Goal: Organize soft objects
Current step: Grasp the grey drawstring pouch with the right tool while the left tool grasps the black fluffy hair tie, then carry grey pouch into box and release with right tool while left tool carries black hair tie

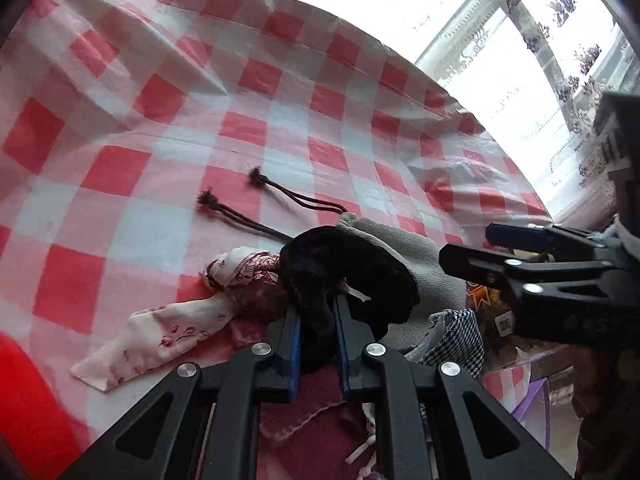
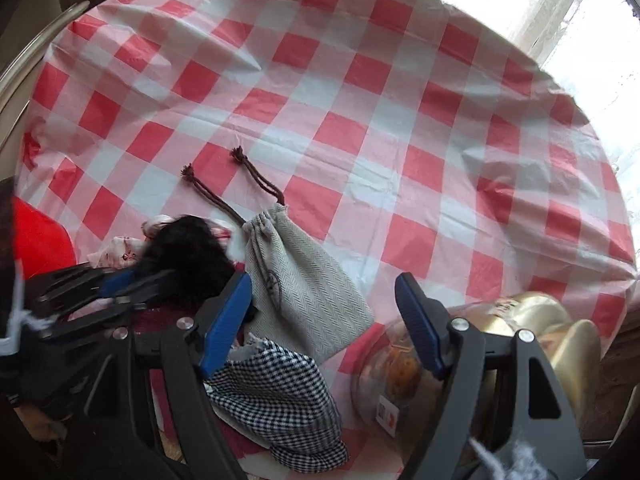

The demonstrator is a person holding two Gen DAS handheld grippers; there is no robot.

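One checked tabletop [image 2: 360,100] carries a heap of soft things. The grey drawstring pouch [image 2: 304,292] lies just beside the black furry cloth [image 1: 340,272], which the left claw [image 1: 318,320] pinches; the right claw [image 2: 324,316] hangs wide above the pouch.

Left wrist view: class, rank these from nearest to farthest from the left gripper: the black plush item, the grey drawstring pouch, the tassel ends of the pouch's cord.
1. Black plush item: pinched in the left gripper.
2. Grey drawstring pouch: just behind it, to the right.
3. Tassel ends: farthest, out on the checked cloth, upper left.
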